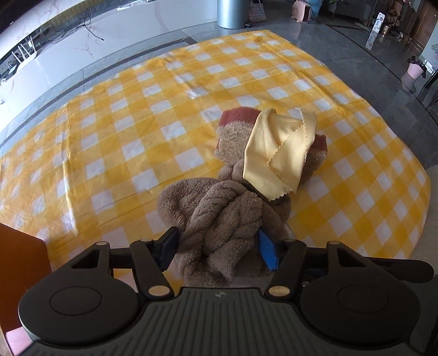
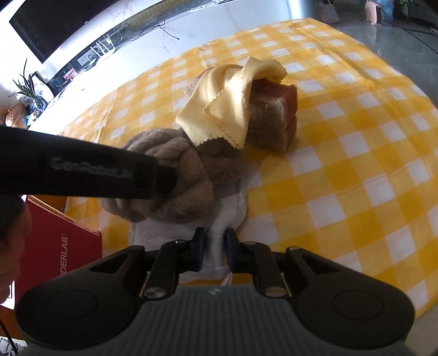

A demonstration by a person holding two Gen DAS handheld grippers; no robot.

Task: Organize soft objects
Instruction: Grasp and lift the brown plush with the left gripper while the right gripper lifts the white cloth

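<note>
1. Your left gripper [image 1: 219, 246] sits at the bottom centre of the left wrist view, and its two blue-padded fingers [image 1: 268, 253] are clamped on a fluffy brown twisted towel [image 1: 216, 219], which bulges up between them.
2. Your right gripper [image 2: 215, 250] is at the bottom centre of the right wrist view. Its fingers are almost together and they pinch a fold of a soft white cloth [image 2: 232, 208] that lies flat under the brown towel.
3. In the right wrist view, the black body of the left gripper comes in from the left edge and presses into the brown towel [image 2: 175, 169].
4. Just behind the towel, near the middle of both views, stands a folded tan-and-rust terry towel block [image 1: 232, 131]. A pale yellow thin cloth with zigzag edges [image 1: 279, 148] is draped over its top and front.
5. All of this rests on a yellow-and-white checked cloth [image 1: 137, 123] spread over a grey glossy floor [image 1: 369, 68].
6. A red cardboard box [image 2: 63, 246] is at the lower left of the right wrist view. A silver cylinder [image 1: 231, 13] and a pink small appliance [image 1: 301, 11] are along the top edge of the left wrist view.
</note>
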